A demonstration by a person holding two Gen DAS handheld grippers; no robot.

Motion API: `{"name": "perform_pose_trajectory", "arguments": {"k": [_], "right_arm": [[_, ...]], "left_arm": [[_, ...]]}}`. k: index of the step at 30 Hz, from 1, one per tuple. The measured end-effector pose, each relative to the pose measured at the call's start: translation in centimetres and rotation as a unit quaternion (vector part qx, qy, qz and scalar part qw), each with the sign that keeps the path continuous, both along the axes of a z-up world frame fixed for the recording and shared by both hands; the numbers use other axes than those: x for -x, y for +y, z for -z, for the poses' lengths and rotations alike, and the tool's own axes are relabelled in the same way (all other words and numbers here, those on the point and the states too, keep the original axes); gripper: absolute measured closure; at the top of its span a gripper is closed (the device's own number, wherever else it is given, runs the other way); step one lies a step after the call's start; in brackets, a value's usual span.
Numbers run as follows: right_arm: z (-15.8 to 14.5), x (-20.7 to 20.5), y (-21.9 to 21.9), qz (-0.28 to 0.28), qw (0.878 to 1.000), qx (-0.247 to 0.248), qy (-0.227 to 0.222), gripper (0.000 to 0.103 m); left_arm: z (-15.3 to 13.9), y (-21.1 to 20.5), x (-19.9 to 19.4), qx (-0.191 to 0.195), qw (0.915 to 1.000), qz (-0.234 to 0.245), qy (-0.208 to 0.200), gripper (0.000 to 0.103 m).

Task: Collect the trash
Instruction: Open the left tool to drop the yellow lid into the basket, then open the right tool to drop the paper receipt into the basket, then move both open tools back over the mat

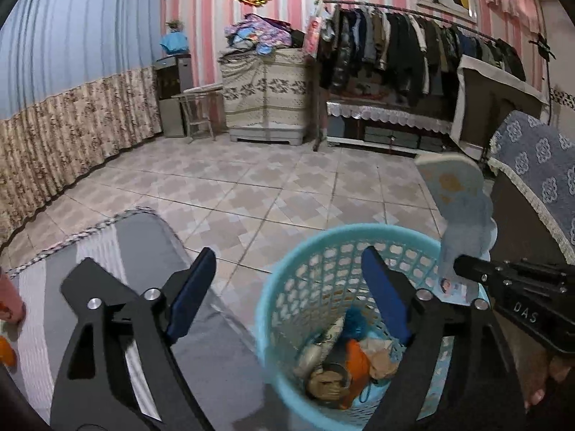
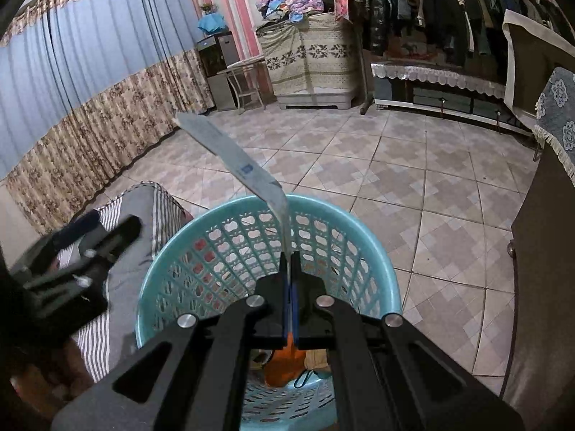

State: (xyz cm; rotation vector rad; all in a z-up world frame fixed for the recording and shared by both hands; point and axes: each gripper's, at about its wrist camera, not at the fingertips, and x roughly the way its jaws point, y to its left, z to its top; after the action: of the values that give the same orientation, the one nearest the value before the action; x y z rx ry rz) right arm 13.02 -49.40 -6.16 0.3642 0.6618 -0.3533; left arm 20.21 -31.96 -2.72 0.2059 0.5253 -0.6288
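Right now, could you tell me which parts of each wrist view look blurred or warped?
Left wrist view: the flat wrapper and basket rim look soft, and the curtain bows with fisheye distortion. Right wrist view: the left gripper is smeared, while the right gripper, shut on the wrapper, is sharp; floor tile lines curve toward the edges.

turquoise lattice basket (image 2: 363, 240); grey-white striped mat (image 1: 107, 251); pale blue wrapper (image 2: 233, 158) (orange scrap (image 1: 355, 359) inside basket).

Right tongs (image 2: 290, 262) clamped on a flat wrapper (image 2: 235, 158), held above the turquoise basket (image 2: 201, 231); orange trash (image 2: 285, 362) lies inside, left tongs (image 2: 107, 231) blurred beside the rim.
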Motion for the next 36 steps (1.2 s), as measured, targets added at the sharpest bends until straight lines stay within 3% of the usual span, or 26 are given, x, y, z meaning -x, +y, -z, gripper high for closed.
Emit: {"name": "perform_pose_trajectory", "arguments": {"k": [11,21,23,24,25,27,31,36], "right_arm": [[0.1,-2.1,2.5,-0.018,0.999,0.025,0.025,0.102],[1.8,-4.1,4.0,-0.034,0.997,0.01,0.066,0.1],[2.1,-4.1,3.9,-0.032,0.997,0.001,0.071,0.088],[2.1,-4.0,4.0,-0.029,0.997,0.001,0.07,0.058],[1.9,-3.9,4.2,-0.026,0.998,0.006,0.065,0.041],[1.4,-3.8,4.4,-0.025,0.998,0.017,0.057,0.041],[0.7,-3.4,4.4,-0.019,0.999,0.022,0.044,0.022],[-1.0,-2.7,4.6,0.0,0.998,0.054,0.016,0.01]], "left_arm": [[-2.6,7.0,-0.2,0.011,0.9975,-0.066,-0.019,0.011],[-3.4,9.7,-0.1,0.009,0.9949,-0.098,-0.024,0.009],[-3.5,9.8,-0.1,0.009,0.9948,-0.099,-0.025,0.009],[-3.5,10.0,-0.1,0.009,0.9947,-0.099,-0.026,0.009],[-3.6,10.1,0.0,0.008,0.9946,-0.1,-0.026,0.009],[-3.6,10.2,0.2,0.007,0.9946,-0.1,-0.028,0.009],[-3.7,10.7,0.5,0.004,0.9941,-0.103,-0.032,0.007],[-3.9,11.8,0.7,0.005,0.9929,-0.113,-0.037,0.006]]}}
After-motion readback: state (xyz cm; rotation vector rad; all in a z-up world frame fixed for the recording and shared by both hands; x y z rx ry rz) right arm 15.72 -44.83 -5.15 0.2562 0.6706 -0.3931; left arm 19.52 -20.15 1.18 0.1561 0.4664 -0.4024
